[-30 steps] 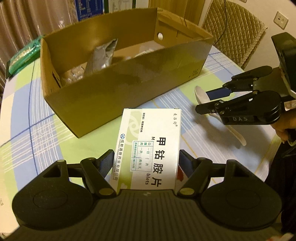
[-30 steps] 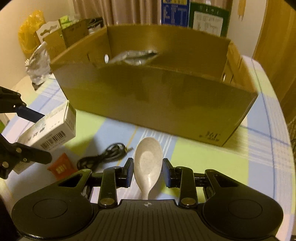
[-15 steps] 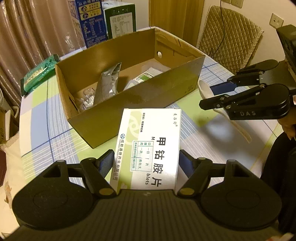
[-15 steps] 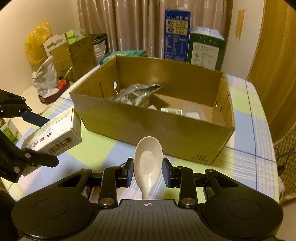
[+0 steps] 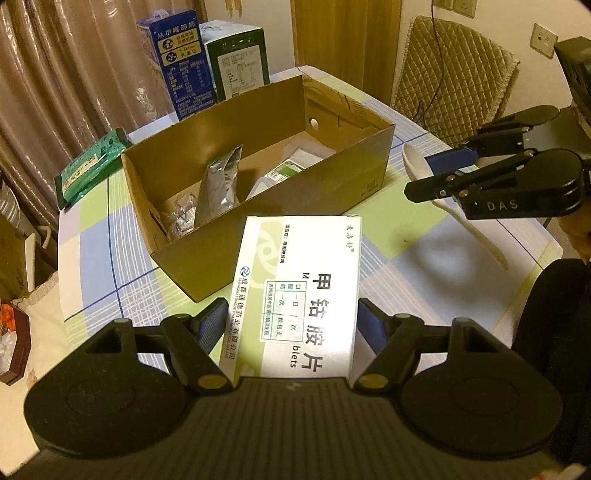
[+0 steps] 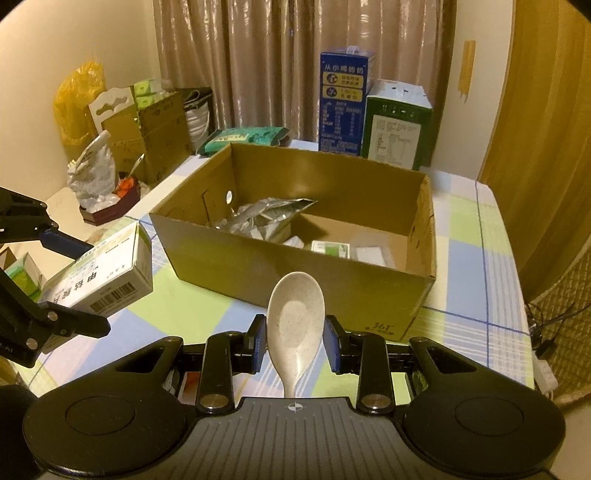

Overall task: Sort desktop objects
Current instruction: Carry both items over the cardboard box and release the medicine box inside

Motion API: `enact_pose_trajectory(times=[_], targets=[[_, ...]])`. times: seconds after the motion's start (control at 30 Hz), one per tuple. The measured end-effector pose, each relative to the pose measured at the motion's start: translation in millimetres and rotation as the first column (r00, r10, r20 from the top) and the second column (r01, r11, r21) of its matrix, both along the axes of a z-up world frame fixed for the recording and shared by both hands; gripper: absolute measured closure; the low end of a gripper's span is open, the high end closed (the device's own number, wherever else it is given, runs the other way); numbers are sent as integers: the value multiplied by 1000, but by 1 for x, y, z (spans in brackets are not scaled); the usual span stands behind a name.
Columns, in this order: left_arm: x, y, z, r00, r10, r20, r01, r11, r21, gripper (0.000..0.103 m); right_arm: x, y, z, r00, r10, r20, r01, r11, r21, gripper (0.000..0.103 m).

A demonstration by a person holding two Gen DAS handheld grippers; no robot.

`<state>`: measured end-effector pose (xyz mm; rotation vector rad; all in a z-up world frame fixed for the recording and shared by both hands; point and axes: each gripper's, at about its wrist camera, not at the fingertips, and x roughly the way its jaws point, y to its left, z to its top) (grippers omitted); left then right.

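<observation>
- Lower centre of the left wrist view: the left gripper (image 5: pixel 291 328) has both fingers clamped on the long sides of a white medicine box (image 5: pixel 299 291), held above the checked tablecloth (image 5: pixel 424 258) in front of the cardboard box (image 5: pixel 280 206).
- Right edge of the same view: the right gripper (image 5: pixel 439 173) appears side-on, holding a pale spoon (image 5: pixel 413 162); its fingers cross the spoon's middle, and the handle runs down toward the lower right.
- Left wrist view only: a quilted chair back (image 5: pixel 454 70) at upper right and wall sockets (image 5: pixel 543 35) beside it.
- Inside the cardboard box, a silver pouch (image 5: pixel 218 192) stands upright; crumpled clear packaging at its left is hard to identify.
- Lower centre of the right wrist view: the right gripper (image 6: pixel 295 341) grips the spoon (image 6: pixel 295 321) by its neck, bowl pointing up toward the cardboard box (image 6: pixel 295 269); the handle end is hidden behind the gripper body.
- Left edge: the left gripper (image 6: pixel 62 280) holds the medicine box (image 6: pixel 103 273); only this view shows the barcode face.
- Right wrist view only: a yellow bag (image 6: pixel 74 99) and stacked cartons (image 6: pixel 155 125) at upper left.
- Upper centre: a blue carton (image 6: pixel 343 103) and a green carton (image 6: pixel 397 129) stand behind the cardboard box; their print is illegible.
- Small items below the right gripper's fingers are mostly covered.
</observation>
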<state>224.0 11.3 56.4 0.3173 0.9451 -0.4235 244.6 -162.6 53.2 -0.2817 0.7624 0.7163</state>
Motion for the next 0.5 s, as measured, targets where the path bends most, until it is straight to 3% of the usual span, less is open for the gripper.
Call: enact_pose_trajectory(times=[0.27,0.5], targets=[[7,-4,6,1000,7,-10,-7,1000,-16,32,11,-10,15,1000,-25,18,25,1000,4,73],[43,0,27,999,44,18,-44,999,-18,32,43,-3,40,998,-37,44,36,999,29,73]])
